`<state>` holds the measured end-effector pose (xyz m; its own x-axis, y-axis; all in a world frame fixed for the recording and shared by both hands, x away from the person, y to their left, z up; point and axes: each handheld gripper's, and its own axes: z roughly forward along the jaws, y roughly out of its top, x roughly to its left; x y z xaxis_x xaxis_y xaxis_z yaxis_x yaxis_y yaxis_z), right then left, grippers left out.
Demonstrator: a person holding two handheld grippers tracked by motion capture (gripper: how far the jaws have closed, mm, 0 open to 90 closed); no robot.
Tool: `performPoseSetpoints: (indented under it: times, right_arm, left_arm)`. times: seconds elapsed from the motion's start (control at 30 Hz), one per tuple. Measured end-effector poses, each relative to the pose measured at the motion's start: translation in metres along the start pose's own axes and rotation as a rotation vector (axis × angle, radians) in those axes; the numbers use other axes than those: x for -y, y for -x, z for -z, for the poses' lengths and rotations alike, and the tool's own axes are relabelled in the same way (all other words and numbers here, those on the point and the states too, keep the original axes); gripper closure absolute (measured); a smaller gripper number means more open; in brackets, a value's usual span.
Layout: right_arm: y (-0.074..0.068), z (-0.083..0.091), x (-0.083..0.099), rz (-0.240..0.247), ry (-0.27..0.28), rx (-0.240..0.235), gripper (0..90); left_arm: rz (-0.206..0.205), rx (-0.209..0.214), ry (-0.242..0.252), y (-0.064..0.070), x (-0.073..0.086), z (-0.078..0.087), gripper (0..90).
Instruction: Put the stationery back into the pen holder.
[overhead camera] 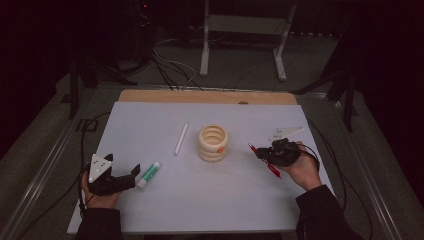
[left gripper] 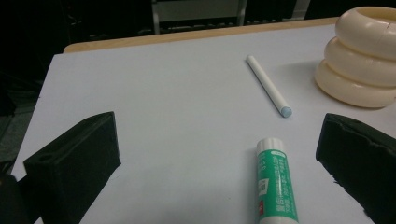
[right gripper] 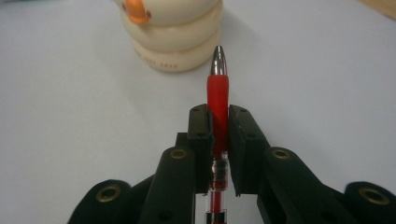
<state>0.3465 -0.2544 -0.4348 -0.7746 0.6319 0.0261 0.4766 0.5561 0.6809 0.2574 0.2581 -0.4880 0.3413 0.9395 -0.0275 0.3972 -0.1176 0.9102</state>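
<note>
Right gripper (right gripper: 218, 140) jaws clenched on red pen (right gripper: 218, 91), tip toward cream ringed holder (overhead camera: 213, 143); likely insertion: lift, tilt vertical over opening; left gripper (overhead camera: 122, 179) jaws released beside glue stick (left gripper: 275, 184).

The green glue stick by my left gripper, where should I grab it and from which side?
Probably mid-barrel, on the green label. The glue stick lies flat on the white table, already between the open left gripper's jaws, so come straight down and close across its narrow width.

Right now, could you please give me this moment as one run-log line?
left gripper: open, at glue stick | right gripper: shut on red pen, tip toward cream ringed holder | white marker: lying on table
</note>
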Motion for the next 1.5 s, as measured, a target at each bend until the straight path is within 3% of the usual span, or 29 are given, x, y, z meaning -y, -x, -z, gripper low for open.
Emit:
performPoseSetpoints:
  times: [0.9,1.5]
  right_arm:
    - [0.001,0.005,-0.039,-0.041,0.171,0.042,80.8]
    - [-0.001,0.005,-0.06,-0.044,0.237,0.052,80.8]
  left_arm:
    - [-0.005,0.0,-0.002,0.0,0.0,0.0,0.0]
    - [-0.006,0.0,-0.003,0.0,0.0,0.0,0.0]
